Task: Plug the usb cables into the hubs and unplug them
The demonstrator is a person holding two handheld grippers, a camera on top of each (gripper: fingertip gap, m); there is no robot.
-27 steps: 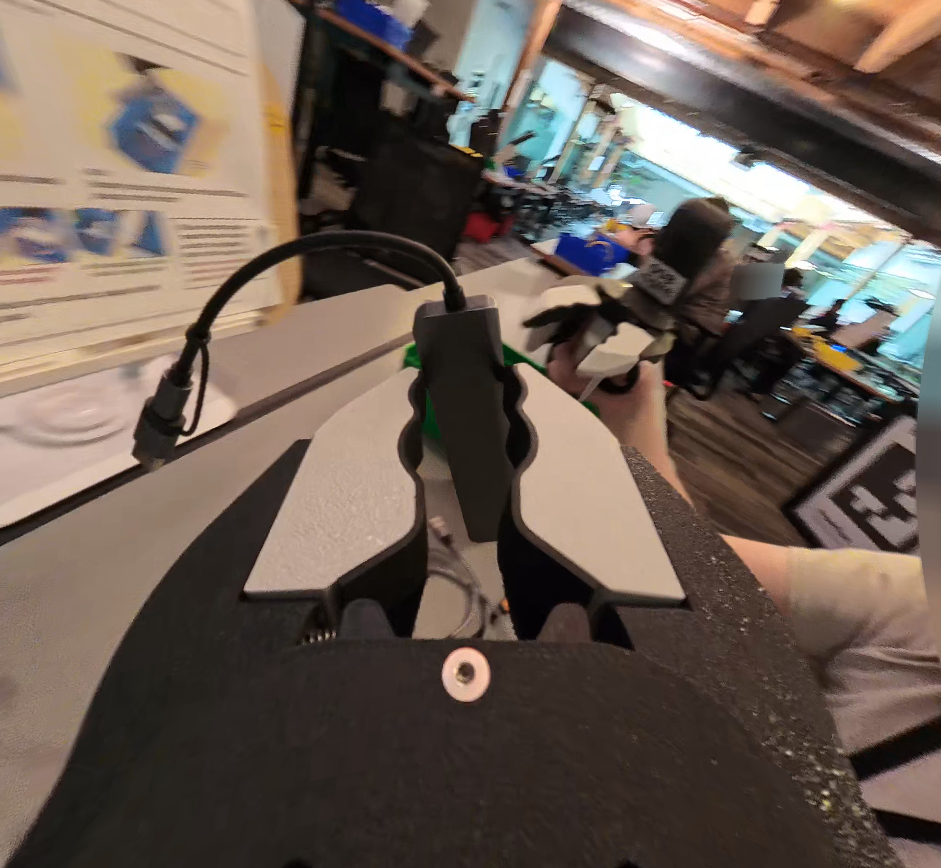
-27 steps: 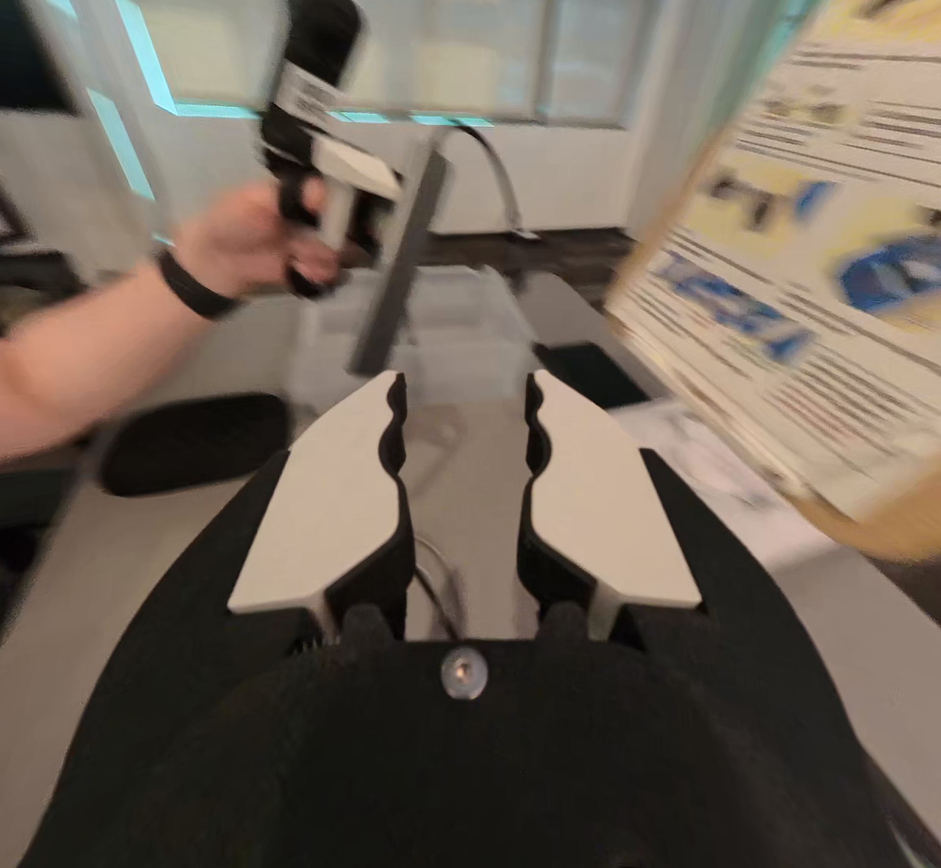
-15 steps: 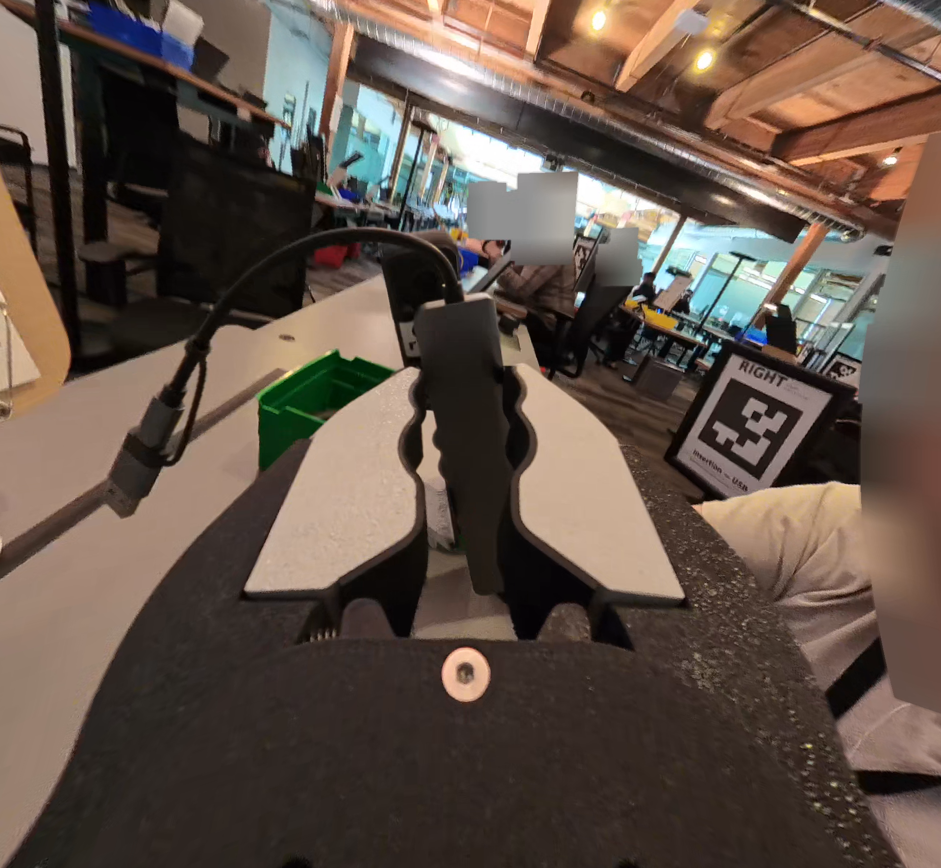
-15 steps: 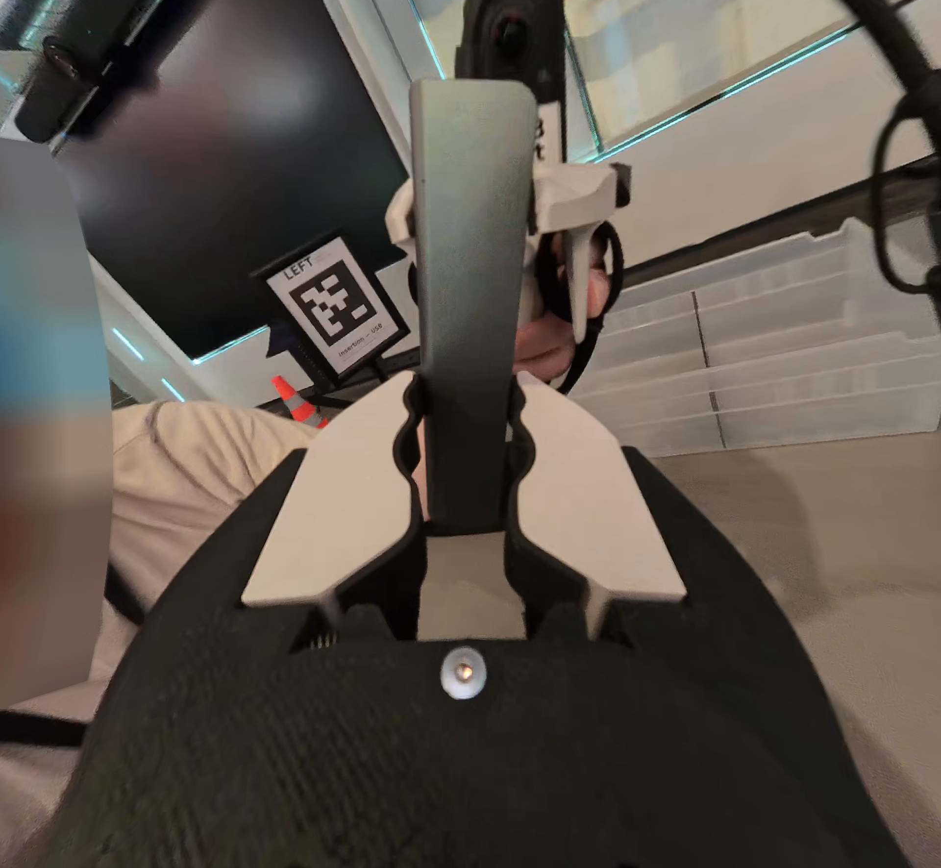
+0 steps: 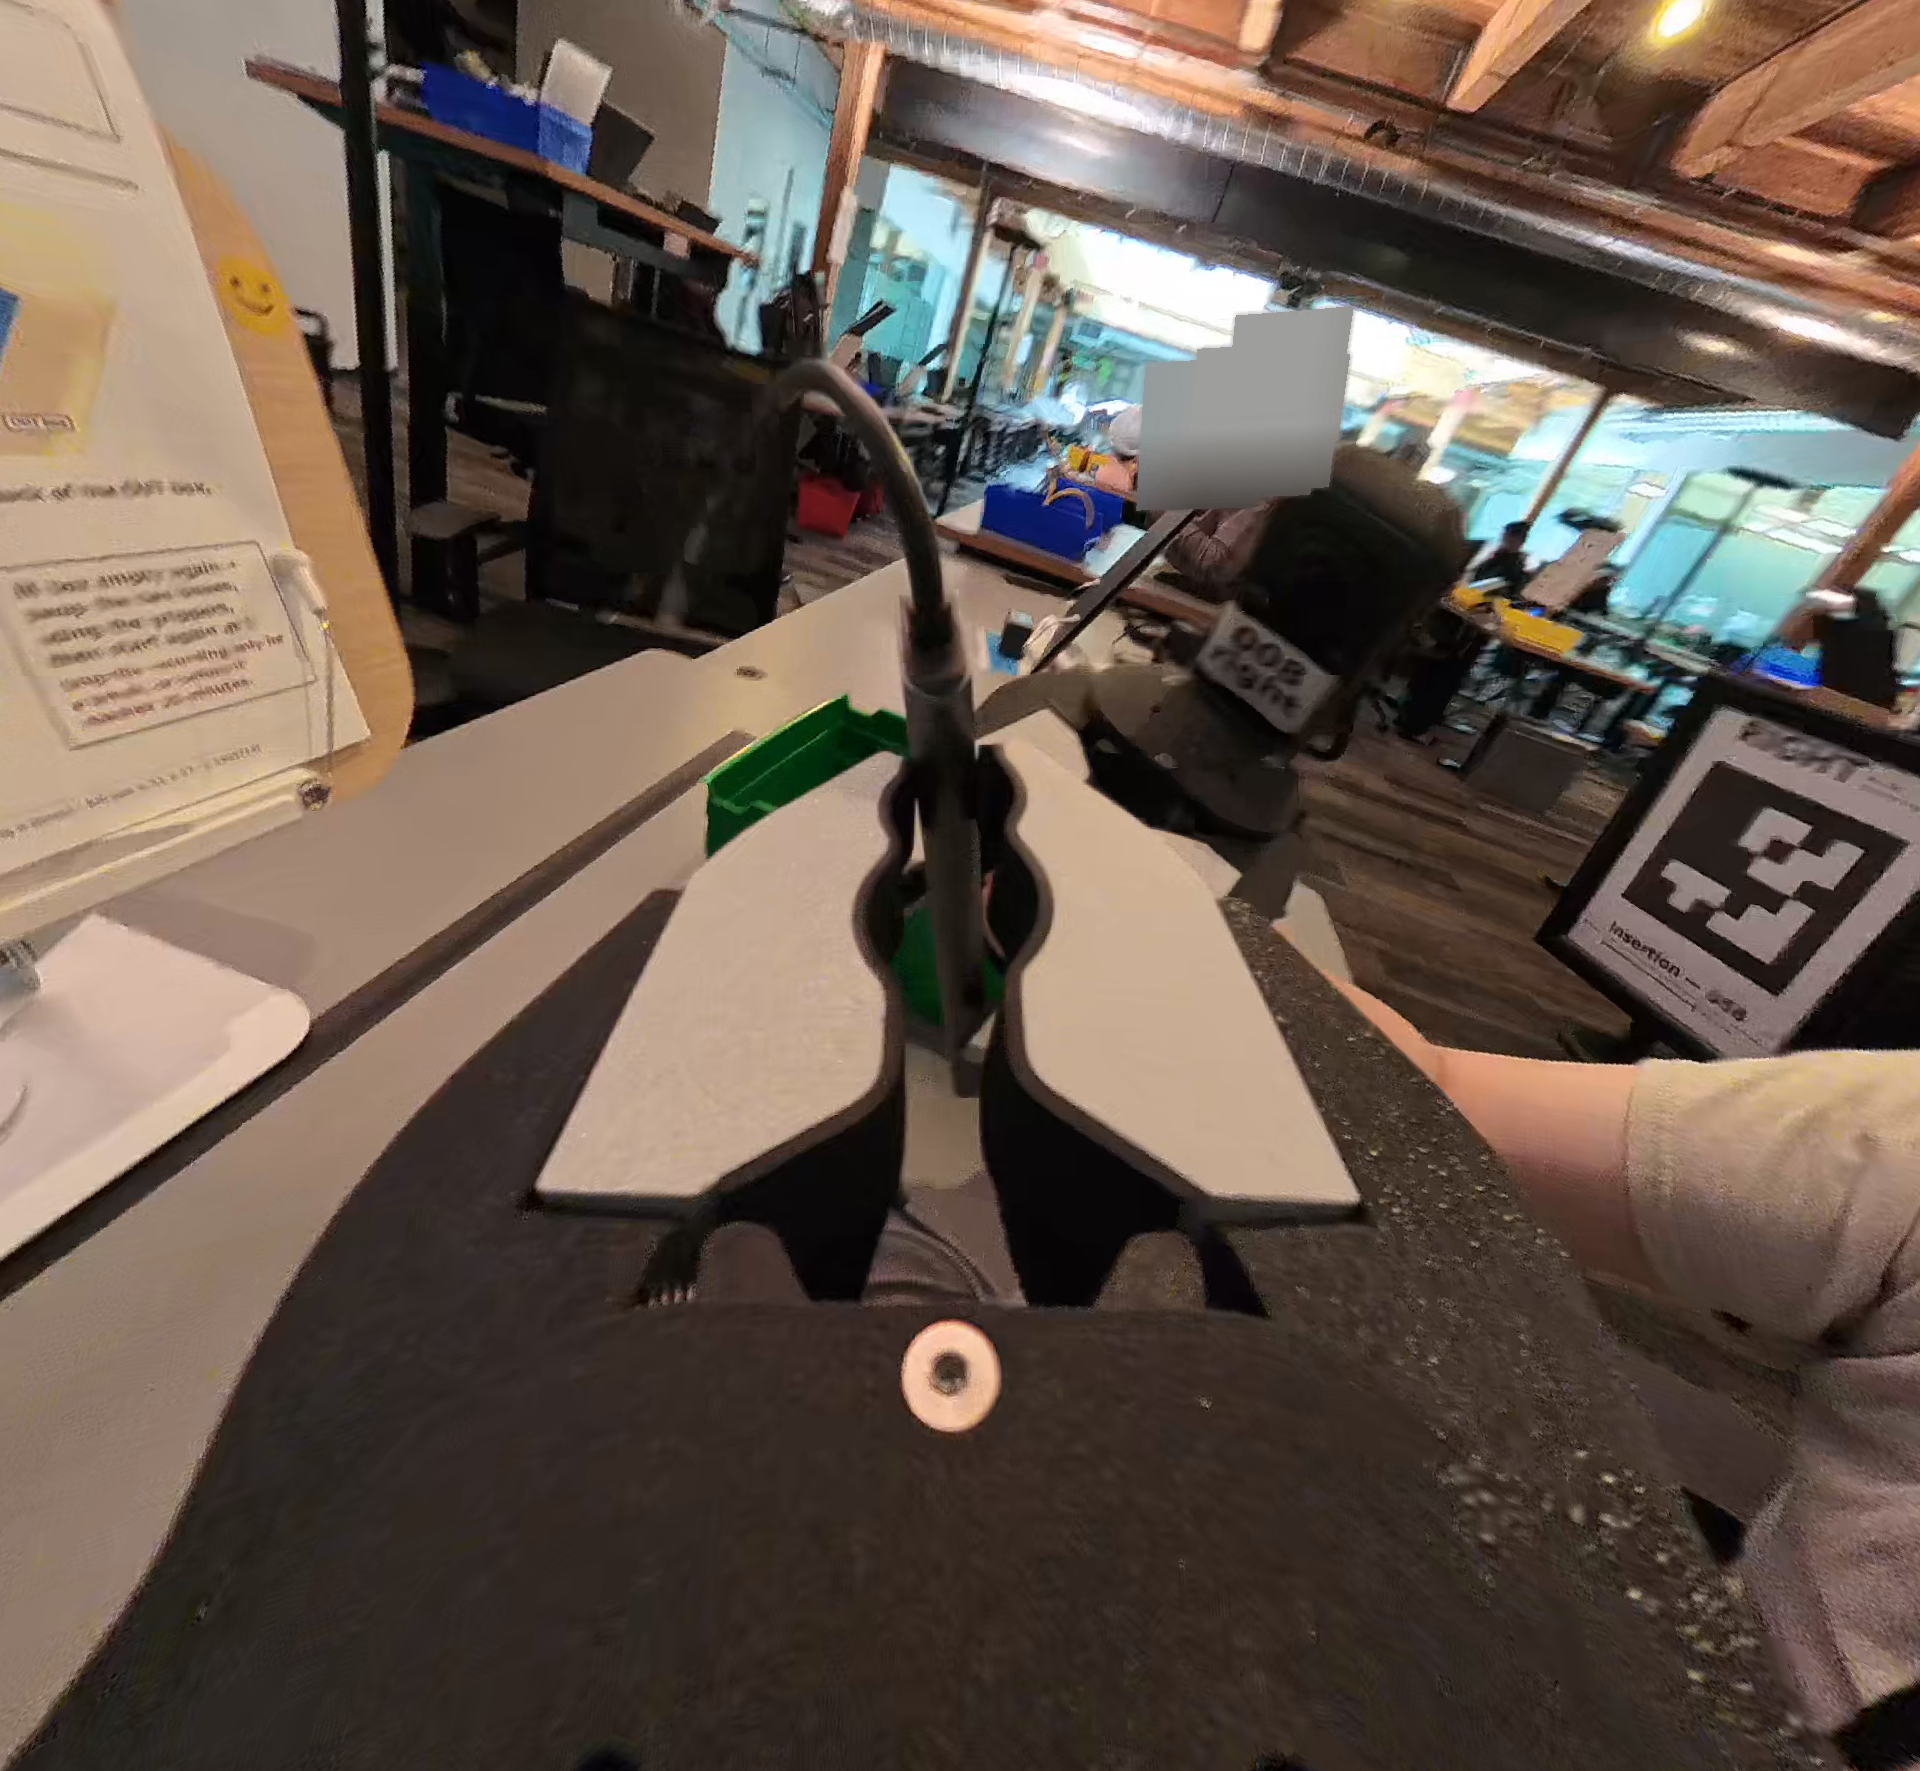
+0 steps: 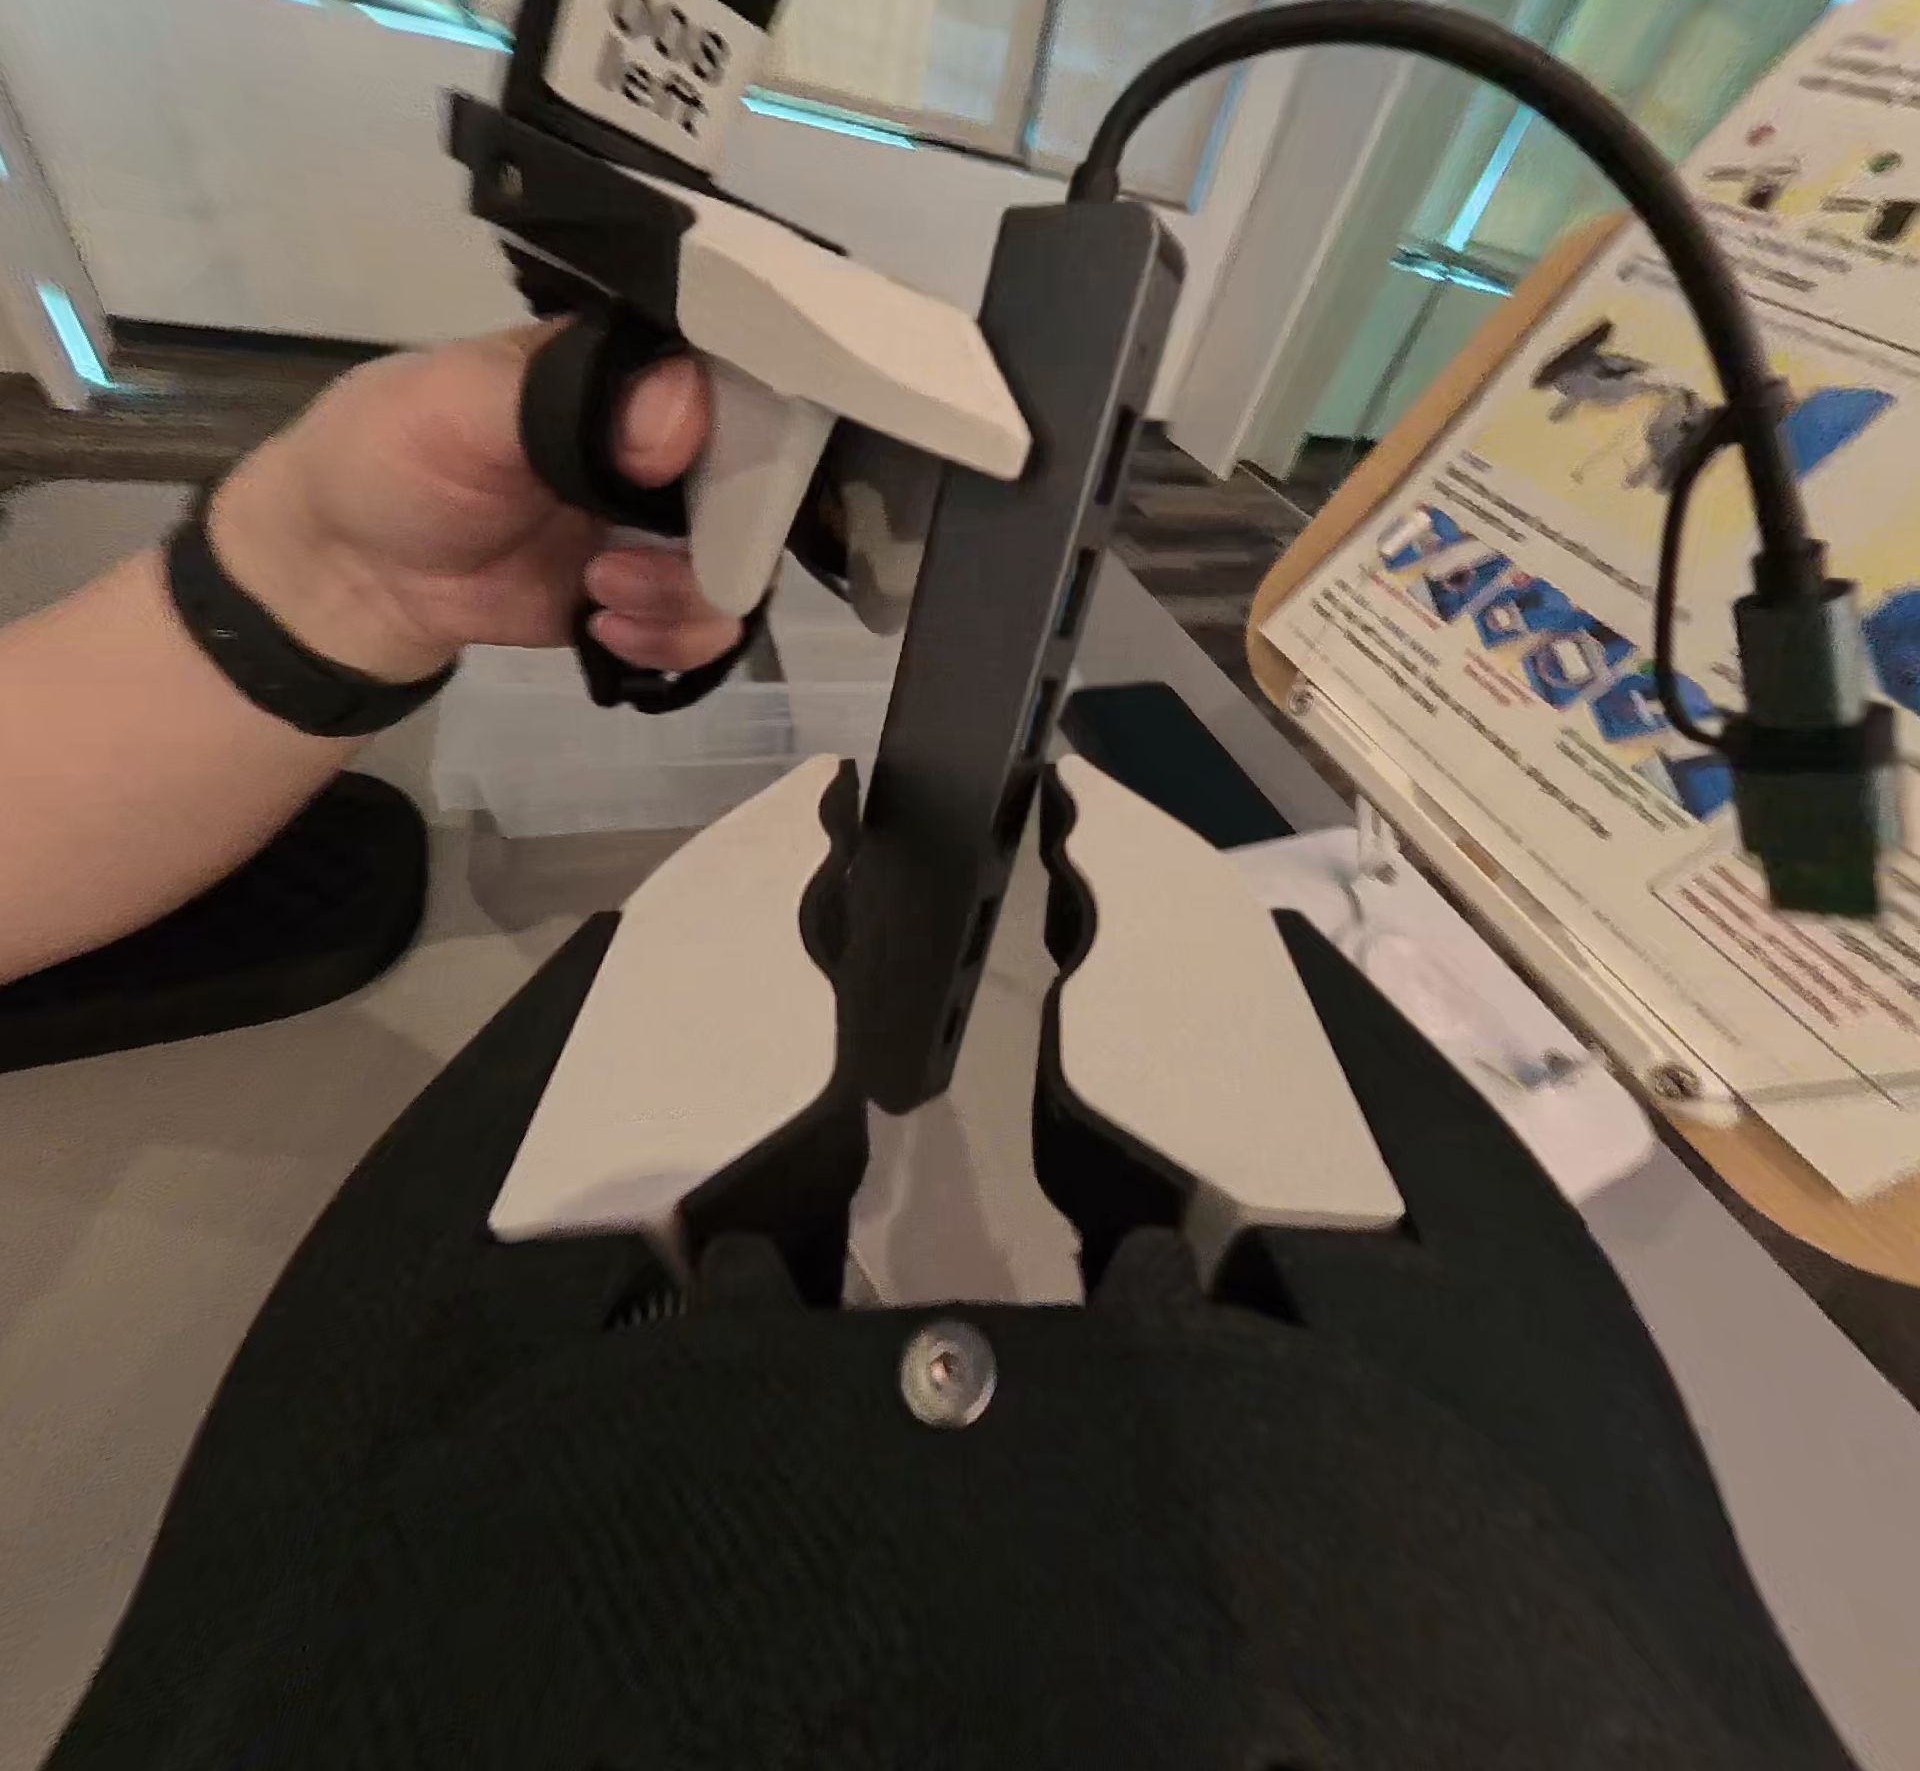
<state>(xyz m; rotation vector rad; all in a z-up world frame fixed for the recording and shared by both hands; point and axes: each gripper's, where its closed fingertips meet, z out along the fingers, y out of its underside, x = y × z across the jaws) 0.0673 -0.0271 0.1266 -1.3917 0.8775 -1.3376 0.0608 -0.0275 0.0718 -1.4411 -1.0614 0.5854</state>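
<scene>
We hold the dark grey hub (image 6: 997, 599) upright in the air above the worktop (image 5: 436, 848). The left hand-held gripper (image 5: 948, 791) is clamped on the hub's narrow edges near its cable end. The right hand-held gripper (image 6: 940, 786) stands apart around the hub's lower end, one finger touching it. The hub's black cable (image 6: 1538, 163) arcs over, its plug (image 6: 1813, 765) hanging free.
</scene>
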